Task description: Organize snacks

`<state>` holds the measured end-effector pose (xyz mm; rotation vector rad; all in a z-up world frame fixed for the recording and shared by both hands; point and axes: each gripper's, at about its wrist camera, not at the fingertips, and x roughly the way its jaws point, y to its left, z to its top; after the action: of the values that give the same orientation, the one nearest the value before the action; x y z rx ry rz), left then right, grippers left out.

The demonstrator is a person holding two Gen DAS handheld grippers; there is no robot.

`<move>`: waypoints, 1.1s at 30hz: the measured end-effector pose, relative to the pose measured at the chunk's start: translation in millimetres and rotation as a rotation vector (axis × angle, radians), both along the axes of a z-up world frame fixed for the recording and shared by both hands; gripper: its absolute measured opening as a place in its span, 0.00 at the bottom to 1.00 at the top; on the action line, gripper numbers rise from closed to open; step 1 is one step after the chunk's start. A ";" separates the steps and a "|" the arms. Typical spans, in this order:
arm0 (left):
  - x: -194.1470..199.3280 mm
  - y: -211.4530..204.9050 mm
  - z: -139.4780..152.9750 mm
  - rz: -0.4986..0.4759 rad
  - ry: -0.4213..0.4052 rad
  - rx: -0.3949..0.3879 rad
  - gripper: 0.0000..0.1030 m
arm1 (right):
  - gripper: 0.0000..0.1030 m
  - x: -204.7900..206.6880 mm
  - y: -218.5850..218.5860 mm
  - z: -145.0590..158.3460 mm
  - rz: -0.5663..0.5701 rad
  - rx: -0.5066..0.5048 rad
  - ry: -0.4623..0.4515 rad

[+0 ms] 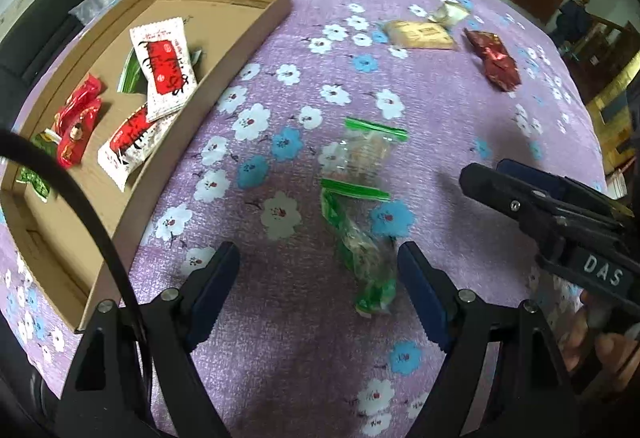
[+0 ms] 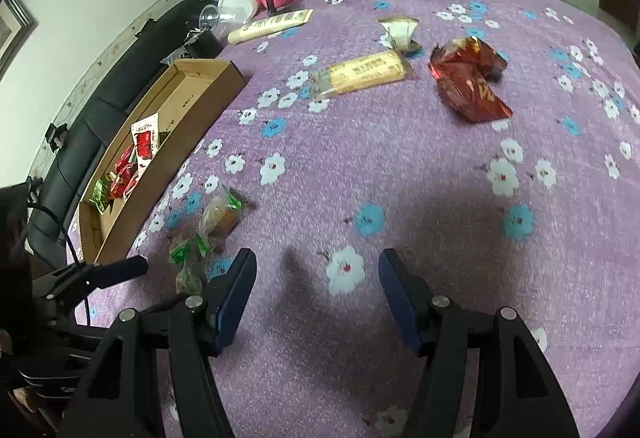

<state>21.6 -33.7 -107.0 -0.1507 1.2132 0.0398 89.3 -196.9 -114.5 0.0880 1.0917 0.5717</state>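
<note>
My left gripper (image 1: pixel 318 278) hangs steeply over the green-wrapped snack (image 1: pixel 362 258), jaws wide, nothing pinched; the packet lies on the purple cloth (image 1: pixel 440 98) nearer the right pad, beside a clear green-topped bag (image 1: pixel 366 150). It looks light, crinkly and slippery (likely crushable inside), so I'd pinch across its middle rather than the sealed end. My right gripper (image 2: pixel 318 296) tilts down over bare cloth, partly open, empty. The cardboard box (image 1: pixel 256 26) sits left, already holding red packets.

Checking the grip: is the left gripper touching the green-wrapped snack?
Cannot tell. In the left wrist view the green-wrapped snack lies between the open left gripper, hard against its right finger.
</note>
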 end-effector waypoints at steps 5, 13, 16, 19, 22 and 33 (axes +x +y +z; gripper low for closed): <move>2.2 7.1 -5.7 0.040 0.010 -0.002 0.79 | 0.62 6.5 31.5 3.7 0.074 -0.020 -0.026; -0.4 11.3 -6.1 0.054 0.008 0.000 0.79 | 0.62 15.8 80.1 0.8 0.160 -0.077 -0.030; -1.1 13.6 -5.9 0.056 0.008 -0.010 0.79 | 0.62 11.4 92.0 -4.5 0.207 -0.138 -0.051; -2.6 13.6 -5.9 0.054 0.010 -0.006 0.79 | 0.50 5.4 95.9 -4.0 0.235 -0.207 -0.112; -3.9 13.7 -5.2 0.052 0.010 -0.002 0.79 | 0.37 3.6 87.5 -1.8 0.221 -0.228 -0.149; 1.3 4.9 -5.7 0.031 0.005 0.024 0.69 | 0.36 -2.1 37.7 -0.2 0.151 -0.285 -0.178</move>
<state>22.9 -28.8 -112.7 -0.1490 1.2149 0.0818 87.2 -159.1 -114.7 -0.2905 1.0009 0.5426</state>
